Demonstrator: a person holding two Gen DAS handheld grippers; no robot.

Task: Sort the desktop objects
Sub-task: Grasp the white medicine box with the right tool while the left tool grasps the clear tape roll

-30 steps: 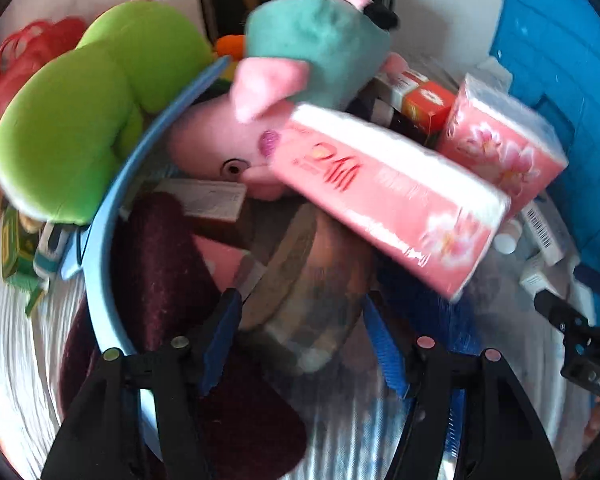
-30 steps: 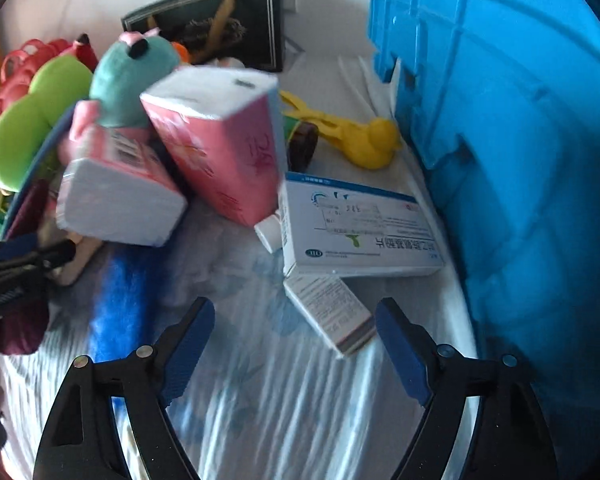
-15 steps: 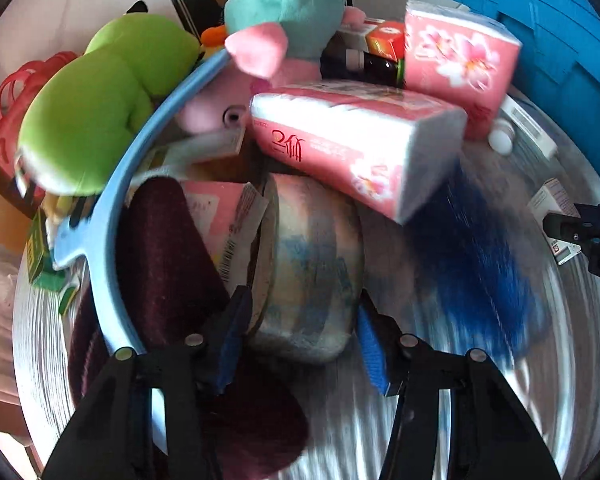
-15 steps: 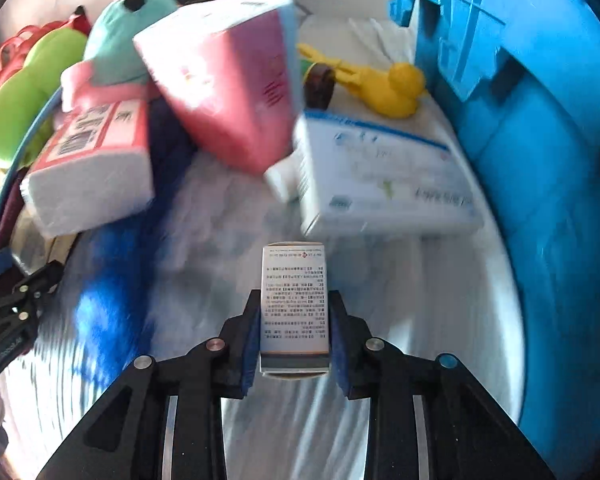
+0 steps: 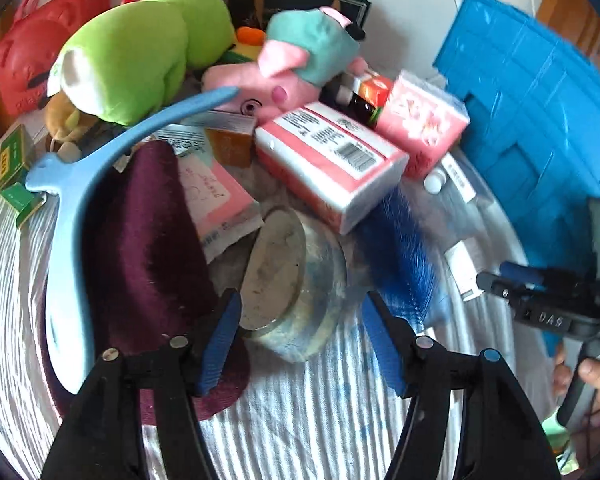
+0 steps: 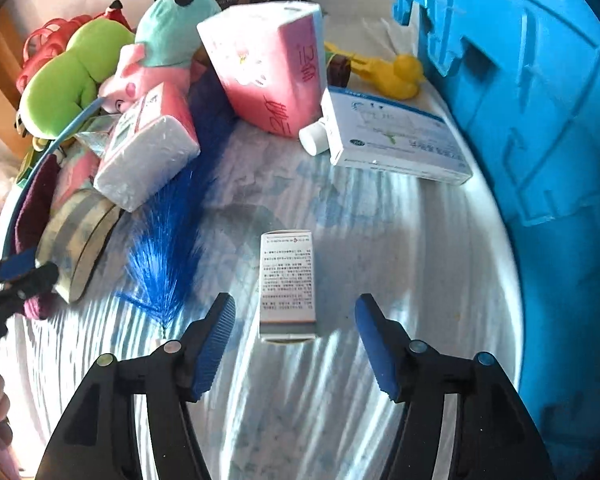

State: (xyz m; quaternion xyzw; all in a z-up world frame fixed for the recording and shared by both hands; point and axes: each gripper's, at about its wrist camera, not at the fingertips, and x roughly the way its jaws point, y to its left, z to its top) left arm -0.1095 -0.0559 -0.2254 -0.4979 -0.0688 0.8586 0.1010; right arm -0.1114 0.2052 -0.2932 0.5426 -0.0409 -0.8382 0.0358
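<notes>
The small white carton [image 6: 287, 286] lies flat on the striped cloth [image 6: 260, 420], between the fingers of the right gripper [image 6: 296, 344] and touching neither pad. Its long axis runs along the gripper's pointing line, straight away from the camera: the printed face is up, the near end flap sits just ahead of the fingertips, and the far end points toward the bigger white-and-blue medicine box [image 6: 396, 140]. The right jaws have just been opening and now stand well apart, with clear cloth on both sides of the carton, so nothing is gripped.

If this carton goes next, I judge the step is best done by closing across its 2 long sides, near the middle, with the pads square to those sides so the box does not twist out. The blue crate [image 6: 520, 100], rising just to the right, looks like the likely bin. The blue feathery brush [image 6: 168, 248] lies near on the left and should stay clear of the pads.

The left gripper [image 5: 300, 340] hovers with its fingers either side of the near edge of a round tin [image 5: 296, 284] that leans on its side. Its jaws have just been opening too; the left pad looks close to the tin, the right one clearly apart, so no grip. A maroon cloth [image 5: 140, 240] and a light-blue hanger [image 5: 76, 208] lie just beside it on the left.
</notes>
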